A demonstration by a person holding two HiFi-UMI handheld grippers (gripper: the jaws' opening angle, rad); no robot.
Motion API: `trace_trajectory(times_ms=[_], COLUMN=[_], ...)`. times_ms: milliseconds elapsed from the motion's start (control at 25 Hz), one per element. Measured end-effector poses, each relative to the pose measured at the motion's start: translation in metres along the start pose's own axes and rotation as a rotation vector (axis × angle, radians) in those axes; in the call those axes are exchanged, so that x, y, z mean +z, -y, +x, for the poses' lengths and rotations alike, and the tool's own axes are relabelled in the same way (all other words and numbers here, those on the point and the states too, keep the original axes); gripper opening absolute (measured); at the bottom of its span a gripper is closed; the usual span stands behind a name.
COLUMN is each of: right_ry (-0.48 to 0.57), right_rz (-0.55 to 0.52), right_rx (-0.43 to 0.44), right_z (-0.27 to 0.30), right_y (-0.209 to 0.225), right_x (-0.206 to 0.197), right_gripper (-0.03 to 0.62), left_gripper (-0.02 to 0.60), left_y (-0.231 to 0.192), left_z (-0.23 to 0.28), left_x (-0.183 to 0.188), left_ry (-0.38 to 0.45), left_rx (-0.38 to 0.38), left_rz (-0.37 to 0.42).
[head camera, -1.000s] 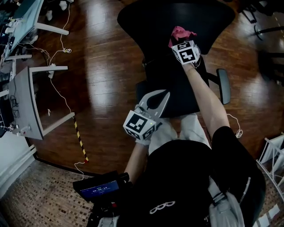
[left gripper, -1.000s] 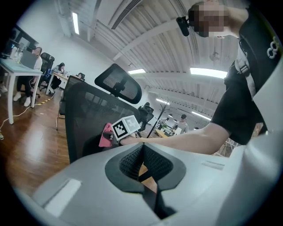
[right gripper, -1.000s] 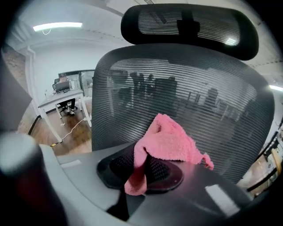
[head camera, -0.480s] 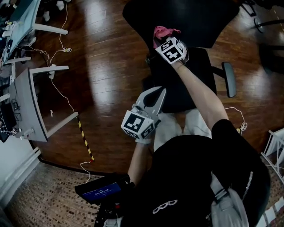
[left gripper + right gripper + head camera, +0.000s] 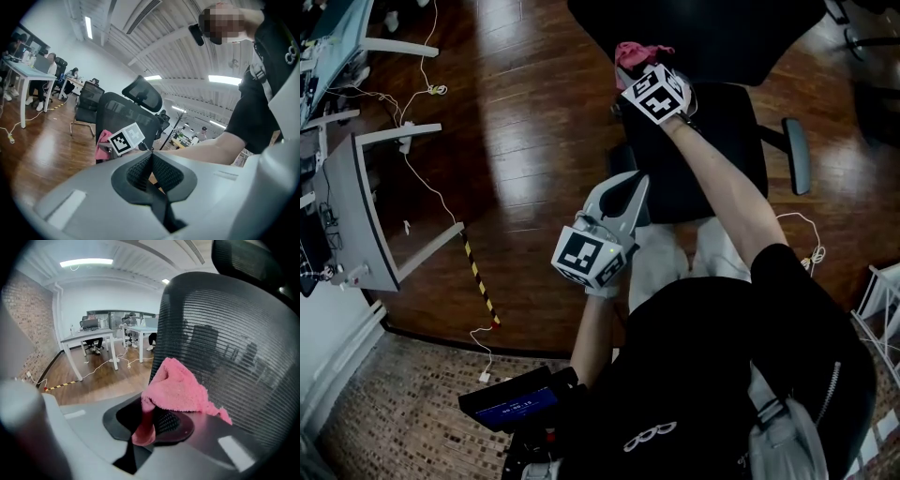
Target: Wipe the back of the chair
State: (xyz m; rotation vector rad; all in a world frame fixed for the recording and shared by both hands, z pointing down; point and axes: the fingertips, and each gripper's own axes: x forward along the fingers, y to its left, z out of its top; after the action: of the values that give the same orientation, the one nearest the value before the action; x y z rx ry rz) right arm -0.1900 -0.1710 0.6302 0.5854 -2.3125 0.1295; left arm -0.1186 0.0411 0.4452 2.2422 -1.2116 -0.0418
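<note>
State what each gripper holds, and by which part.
Right gripper grips the pink cloth by a bunched lower fold; left gripper, jaws together, holds nothing.

Right claw (image 5: 639, 75) dragged cloth (image 5: 637, 52) leftward along chair back (image 5: 731, 33).

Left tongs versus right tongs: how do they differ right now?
The right tongs are shut on a pink cloth; the left tongs are shut on nothing. The right tongs reach forward, cloth at the mesh chair back; the left tongs hang back near the person's body. Both are closed.
</note>
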Motion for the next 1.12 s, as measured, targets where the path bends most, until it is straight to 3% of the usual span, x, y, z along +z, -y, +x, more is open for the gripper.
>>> trace_trajectory(times_ms=[560, 800, 1000, 1120], right_ry=[0.194, 0.254, 0.337, 0.364], right_rz=[0.051, 0.064, 0.191, 0.158], right_rx=[0.046, 0.092, 0.18, 0.195], right_z=[-0.007, -0.005, -0.011, -0.015], right_y=[0.003, -0.001, 0.001, 0.001], right_x=[-0.006, -0.011, -0.01, -0.01], right_gripper=[0.041, 0.041, 0.041, 0.041], left_gripper=[-0.009, -0.009, -0.009, -0.009], left_y=[-0.019, -0.02, -0.015, -0.012], left_z=[0.022, 0.027, 0.027, 0.028], left_x=[-0.054, -0.081, -0.099, -0.11], left_ry=[-0.072, -0.082, -0.072, -0.064], left_rx=[0.02, 0.04, 0.043, 0.049], left_rz=[-0.031, -0.037, -0.032, -0.028])
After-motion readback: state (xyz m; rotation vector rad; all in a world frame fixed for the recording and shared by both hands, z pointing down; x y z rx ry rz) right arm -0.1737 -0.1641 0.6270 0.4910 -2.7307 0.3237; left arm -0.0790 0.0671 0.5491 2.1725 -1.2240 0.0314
